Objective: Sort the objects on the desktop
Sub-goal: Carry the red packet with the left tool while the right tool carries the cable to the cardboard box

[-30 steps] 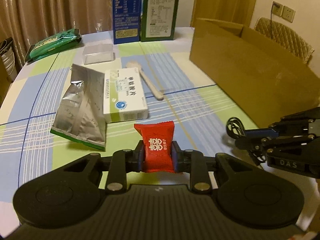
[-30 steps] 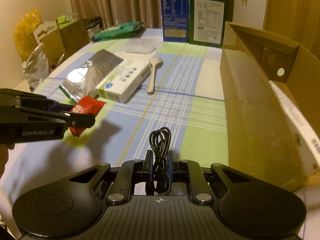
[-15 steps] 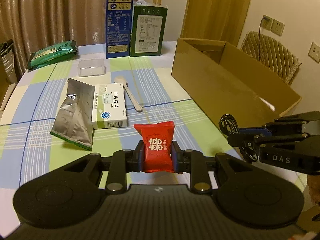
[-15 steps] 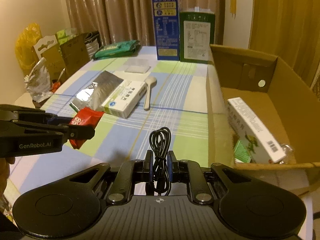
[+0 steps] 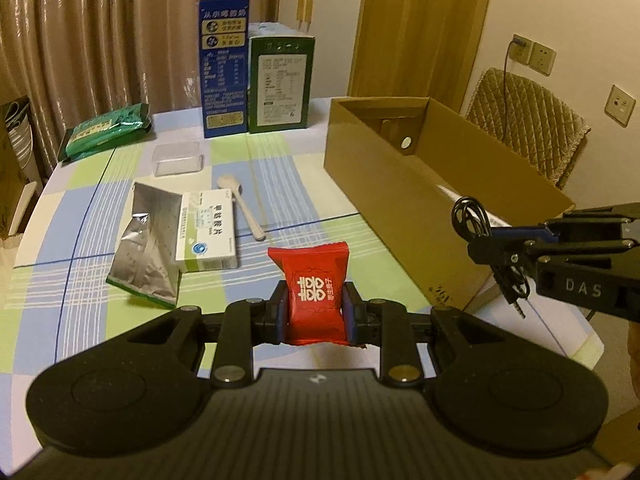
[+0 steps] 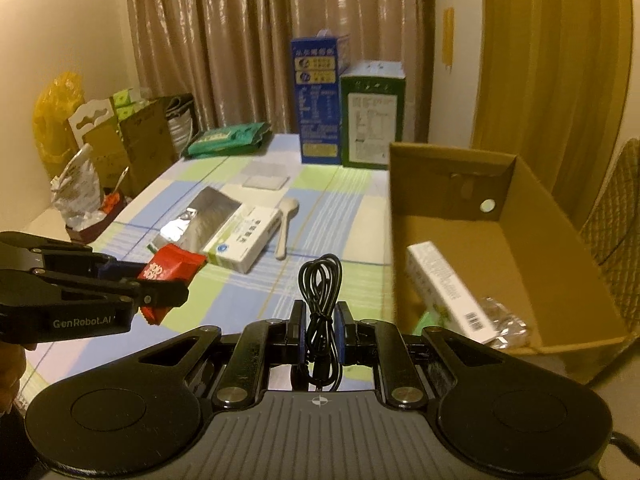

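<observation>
Both tools raised | left tool grips red packet | right tool, "DAS", grips black cable

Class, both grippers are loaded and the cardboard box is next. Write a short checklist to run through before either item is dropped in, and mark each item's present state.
1. Left gripper shut on the red packet: ok.
2. Right gripper shut on the black cable: ok.
3. Cardboard box open at the top: ok.
4. Free floor space in the box beside the white carton and foil wrapper: ok.
5. Either load already above the box opening: not ok, both hang over the tablecloth.
6. Cable's loose plug end clear of the box wall: cannot tell.
</observation>
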Demonstrator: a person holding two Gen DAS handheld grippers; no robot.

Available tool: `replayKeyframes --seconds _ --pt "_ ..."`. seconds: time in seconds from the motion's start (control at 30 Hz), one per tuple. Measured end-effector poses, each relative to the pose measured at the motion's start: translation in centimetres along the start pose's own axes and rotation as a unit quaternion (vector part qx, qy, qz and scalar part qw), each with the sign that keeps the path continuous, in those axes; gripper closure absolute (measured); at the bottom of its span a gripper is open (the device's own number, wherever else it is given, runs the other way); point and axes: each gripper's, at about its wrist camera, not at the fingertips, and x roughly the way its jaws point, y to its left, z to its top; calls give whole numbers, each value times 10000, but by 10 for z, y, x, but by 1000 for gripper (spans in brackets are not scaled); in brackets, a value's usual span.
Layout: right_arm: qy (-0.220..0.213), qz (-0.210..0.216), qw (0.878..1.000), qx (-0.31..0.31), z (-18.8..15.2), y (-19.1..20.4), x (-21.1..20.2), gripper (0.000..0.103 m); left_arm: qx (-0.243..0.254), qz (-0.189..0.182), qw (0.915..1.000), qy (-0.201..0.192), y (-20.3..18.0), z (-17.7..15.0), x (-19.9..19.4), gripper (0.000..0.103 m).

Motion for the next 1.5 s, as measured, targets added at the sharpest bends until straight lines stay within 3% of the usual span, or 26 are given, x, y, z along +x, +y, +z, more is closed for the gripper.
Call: replayKeyframes --seconds 0.37,0.73,1.0,1.5 --pt "-210 -429 9985 268 6 -58 -36 92 252 -272 9993 -57 -47 24 0 81" --pt "-298 -864 9939 612 17 -132 -50 92 502 -761 9958 -59 -111 60 31 81" --pt "-275 -909 9930 702 19 -154 -45 92 552 -934 9941 46 -133 74 61 81" --pt "-213 -844 9937 703 28 -161 -23 92 450 -1009 9937 175 -138 82 88 81"
